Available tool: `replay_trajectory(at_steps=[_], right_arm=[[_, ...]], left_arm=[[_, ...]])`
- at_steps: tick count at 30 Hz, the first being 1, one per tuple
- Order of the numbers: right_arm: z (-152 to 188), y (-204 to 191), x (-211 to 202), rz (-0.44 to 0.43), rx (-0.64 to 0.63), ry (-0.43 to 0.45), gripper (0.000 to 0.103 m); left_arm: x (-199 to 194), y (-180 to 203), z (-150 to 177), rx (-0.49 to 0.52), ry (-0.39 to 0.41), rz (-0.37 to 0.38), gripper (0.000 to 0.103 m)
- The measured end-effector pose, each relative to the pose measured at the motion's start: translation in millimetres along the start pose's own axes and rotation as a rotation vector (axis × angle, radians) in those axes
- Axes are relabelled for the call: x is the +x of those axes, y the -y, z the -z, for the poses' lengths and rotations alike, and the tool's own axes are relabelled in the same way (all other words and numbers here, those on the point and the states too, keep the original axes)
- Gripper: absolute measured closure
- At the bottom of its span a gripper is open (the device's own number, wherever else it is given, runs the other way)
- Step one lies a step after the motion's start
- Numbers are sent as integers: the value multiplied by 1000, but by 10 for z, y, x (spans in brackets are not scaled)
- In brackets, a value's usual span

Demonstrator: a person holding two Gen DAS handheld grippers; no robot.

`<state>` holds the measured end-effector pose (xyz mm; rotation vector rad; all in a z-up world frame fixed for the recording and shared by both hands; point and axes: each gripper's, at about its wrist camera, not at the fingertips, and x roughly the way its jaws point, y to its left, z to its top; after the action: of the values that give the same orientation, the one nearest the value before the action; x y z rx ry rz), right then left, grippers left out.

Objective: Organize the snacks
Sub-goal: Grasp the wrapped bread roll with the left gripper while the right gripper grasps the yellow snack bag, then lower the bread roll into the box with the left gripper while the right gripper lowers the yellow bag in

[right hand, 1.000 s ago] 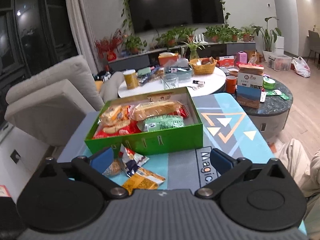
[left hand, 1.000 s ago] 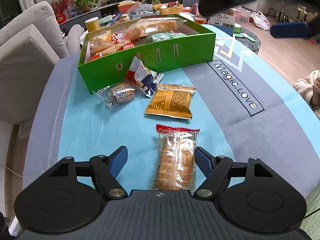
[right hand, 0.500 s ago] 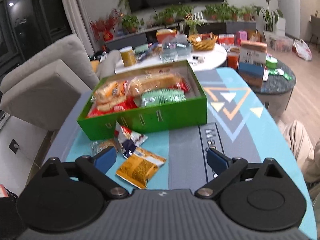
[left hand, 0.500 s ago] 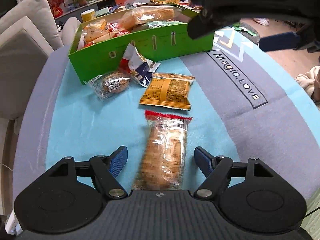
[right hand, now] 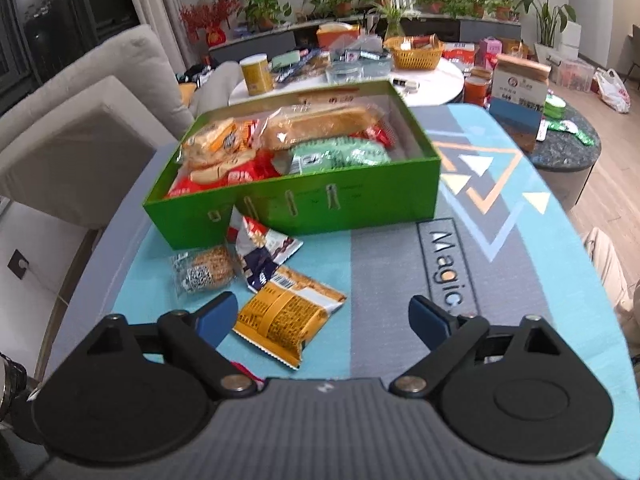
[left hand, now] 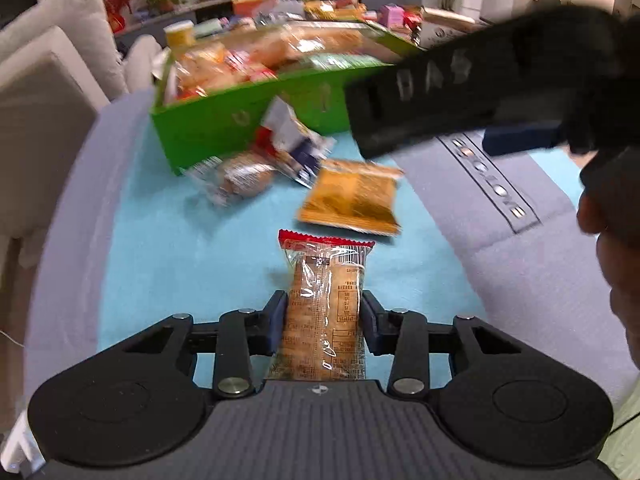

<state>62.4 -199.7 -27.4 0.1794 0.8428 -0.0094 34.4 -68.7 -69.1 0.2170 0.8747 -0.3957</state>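
My left gripper (left hand: 323, 320) is shut on a long clear biscuit pack with a red end (left hand: 326, 300), lying lengthwise between its fingers on the blue mat. My right gripper (right hand: 322, 318) is open and empty, hovering above an orange snack packet (right hand: 286, 316); it also crosses the top right of the left wrist view (left hand: 480, 92). A green box (right hand: 304, 204) full of snacks stands beyond. In front of it lie a round cake in clear wrap (right hand: 206, 268) and a white, red and blue packet (right hand: 262, 252) leaning on the box wall.
The table wears a blue and grey mat with the word "Magic" (right hand: 448, 268). A beige sofa (right hand: 80, 120) stands left. A round white table (right hand: 360, 76) with cluttered items stands behind the box. A person's leg (right hand: 612, 264) is at the right edge.
My left gripper has closed on the biscuit pack. My right gripper has dropped lower and nearer to the orange packet, staying open.
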Motion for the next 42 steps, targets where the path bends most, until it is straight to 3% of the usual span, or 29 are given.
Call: replay_trajectory(at_steps=[11,23,42], right_arm=[[-73,-207,381,56,40,-74,52],[-78,-299,635,90,89,-132,52],[19,55,245,0,67,-62,55]], left_arm=[[-189,-404,-106,-55,73,-66,67],[-157,-533,-149,-82,66,-80,67],[-253,-474,-270,-90,94,-83,67]])
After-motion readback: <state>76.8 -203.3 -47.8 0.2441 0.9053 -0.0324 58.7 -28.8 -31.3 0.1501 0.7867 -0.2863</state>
